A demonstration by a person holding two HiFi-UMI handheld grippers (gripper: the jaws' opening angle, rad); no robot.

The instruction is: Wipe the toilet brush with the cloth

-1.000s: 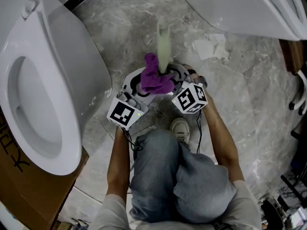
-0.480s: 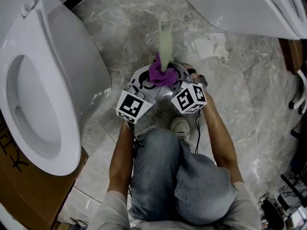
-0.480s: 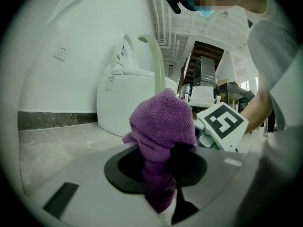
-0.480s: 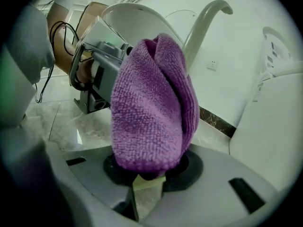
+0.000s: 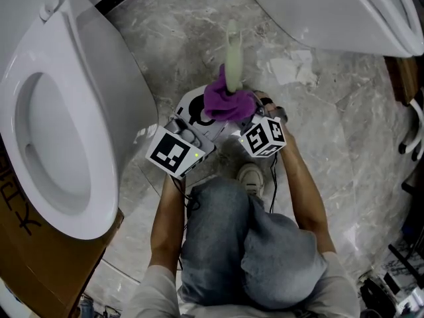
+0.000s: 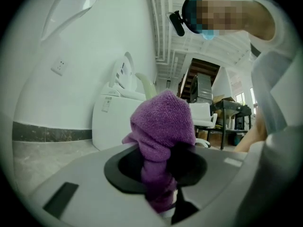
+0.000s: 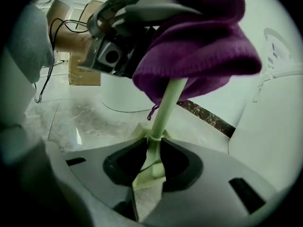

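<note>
The left tongs (image 6: 160,171) are squeezed tight on one purple cloth (image 6: 163,122). The cloth is bunched around the pale green stick of the one toilet brush (image 7: 168,103), a little way up from the right tongs (image 7: 152,157), which pinch the flat end of that stick. Both tongs are low over the grey stone floor (image 5: 344,124), with one white toilet (image 5: 59,144) at the left, a second white toilet (image 5: 331,12) at the top right, and one scrap of white paper (image 5: 291,68) on the floor.

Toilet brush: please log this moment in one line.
left gripper: shut on cloth | right gripper: shut on toilet brush | cloth: round toilet brush
</note>
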